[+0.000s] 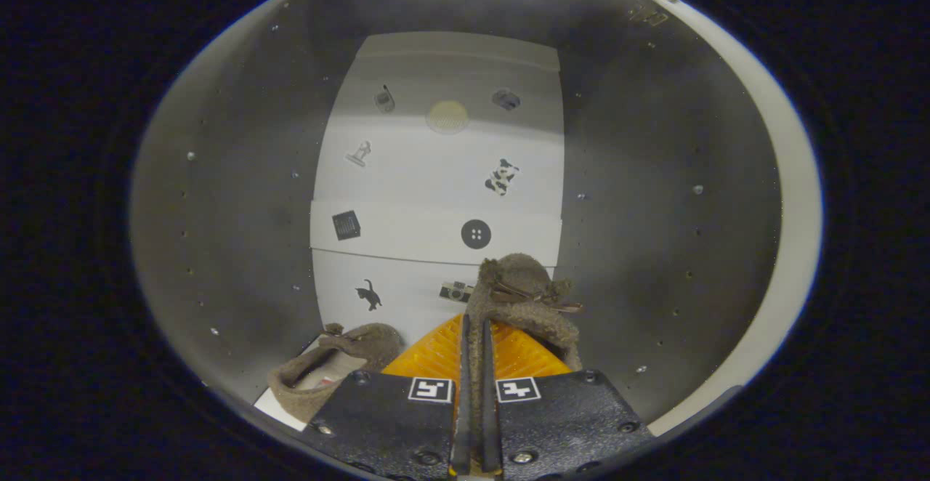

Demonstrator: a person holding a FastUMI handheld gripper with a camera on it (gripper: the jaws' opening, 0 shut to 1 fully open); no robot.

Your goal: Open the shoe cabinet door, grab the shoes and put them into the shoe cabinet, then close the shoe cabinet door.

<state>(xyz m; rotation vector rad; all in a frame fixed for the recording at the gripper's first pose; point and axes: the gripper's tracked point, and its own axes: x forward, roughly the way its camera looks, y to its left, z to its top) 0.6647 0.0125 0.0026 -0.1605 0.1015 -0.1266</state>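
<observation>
Inside shoe cabinet (218,212), grey walls, white back panel (436,176) with small stickers at centre frame. Gripper (474,350) clamped on brown fuzzy shoe (519,299), lower centre. Second shoe (330,368) resting lower left, beside fingers, on cabinet floor.

The fingers (474,365) pretty much cover the heel end of the brown shoe (524,299) pinched between them, so just the toe and bow poke out beyond. The second shoe (330,372), beside the fingers, is partly tucked behind the gripper body. The little stickers (501,176) on the shoe cabinet's back wall (436,176) are too small and soft to make out properly.
</observation>
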